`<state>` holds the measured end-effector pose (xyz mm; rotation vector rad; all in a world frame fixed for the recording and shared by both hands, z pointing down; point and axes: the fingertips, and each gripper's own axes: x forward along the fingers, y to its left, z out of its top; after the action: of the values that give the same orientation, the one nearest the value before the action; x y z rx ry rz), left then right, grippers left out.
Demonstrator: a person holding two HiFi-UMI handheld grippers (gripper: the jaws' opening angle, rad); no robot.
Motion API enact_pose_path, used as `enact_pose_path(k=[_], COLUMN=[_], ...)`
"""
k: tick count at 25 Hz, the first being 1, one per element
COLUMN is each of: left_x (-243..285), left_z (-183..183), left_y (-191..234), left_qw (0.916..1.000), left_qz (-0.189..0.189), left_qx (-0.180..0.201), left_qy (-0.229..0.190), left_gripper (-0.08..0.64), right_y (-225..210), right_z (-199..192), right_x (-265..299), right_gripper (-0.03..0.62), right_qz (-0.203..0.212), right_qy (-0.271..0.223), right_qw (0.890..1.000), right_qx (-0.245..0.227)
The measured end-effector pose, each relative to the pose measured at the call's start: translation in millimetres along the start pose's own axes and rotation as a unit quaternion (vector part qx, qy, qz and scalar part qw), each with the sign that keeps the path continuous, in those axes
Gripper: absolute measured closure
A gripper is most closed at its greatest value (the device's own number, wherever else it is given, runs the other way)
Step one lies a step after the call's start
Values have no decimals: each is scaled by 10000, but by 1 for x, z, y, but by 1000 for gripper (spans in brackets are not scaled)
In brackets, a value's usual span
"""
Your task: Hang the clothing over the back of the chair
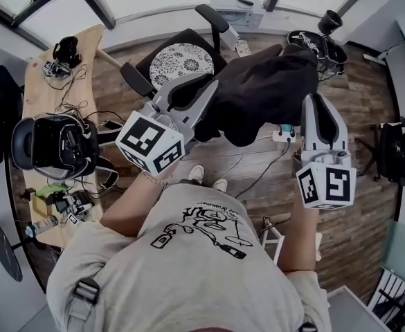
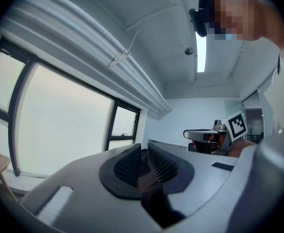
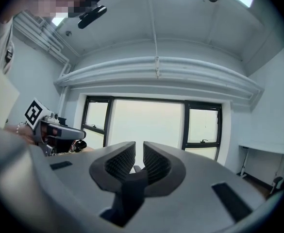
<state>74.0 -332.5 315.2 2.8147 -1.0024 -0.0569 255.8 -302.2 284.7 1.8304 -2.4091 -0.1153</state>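
With the left gripper [image 1: 201,88] and right gripper [image 1: 315,104] each clamped on the dark garment [image 1: 264,92], hold it spread and high, then drape its middle over the back of the chair [image 1: 180,62].

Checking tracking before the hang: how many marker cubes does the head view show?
2. One marker cube on the left gripper, one on the right gripper, either side of the dark clothing. None seems hidden.
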Motion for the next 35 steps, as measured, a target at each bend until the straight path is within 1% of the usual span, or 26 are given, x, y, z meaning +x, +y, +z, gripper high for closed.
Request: enact_pose_path(k=[2, 4, 7, 13, 18, 22, 27, 35], left_x=[-4, -8, -16, -30, -39, -46, -53, -53], left_z=[2, 3, 2, 4, 1, -2, -3, -12], left_y=[-11, -24, -38, -52, -66, -70, -65, -62], left_qw=[9997, 9992, 9993, 9996, 9993, 9996, 9998, 9999], left_qz=[-29, -111, -188, -157, -266, -218, -5, -19], left_qx=[238, 365, 324, 241, 248, 199, 199, 110], left_qy=[45, 77, 83, -51, -6, 30, -25, 74], left_gripper=[517, 517, 517, 517, 517, 517, 517, 517], right_y=[11, 23, 42, 69, 85, 91, 89, 87], right_z=[3, 3, 2, 3, 8, 9, 8, 4], right_x=[-8, -14, -24, -44, -56, -62, -68, -69], right_gripper=[554, 554, 554, 554, 554, 557, 561, 569], right_qz=[-21, 40, 166, 291, 365, 350, 241, 155], right_qy=[-23, 1, 59, 86, 87, 81, 32, 21], right_qw=[9998, 9997, 9998, 9995, 9991, 9991, 9994, 9993], right_qx=[-175, -240, -132, 109, 220, 217, 247, 340])
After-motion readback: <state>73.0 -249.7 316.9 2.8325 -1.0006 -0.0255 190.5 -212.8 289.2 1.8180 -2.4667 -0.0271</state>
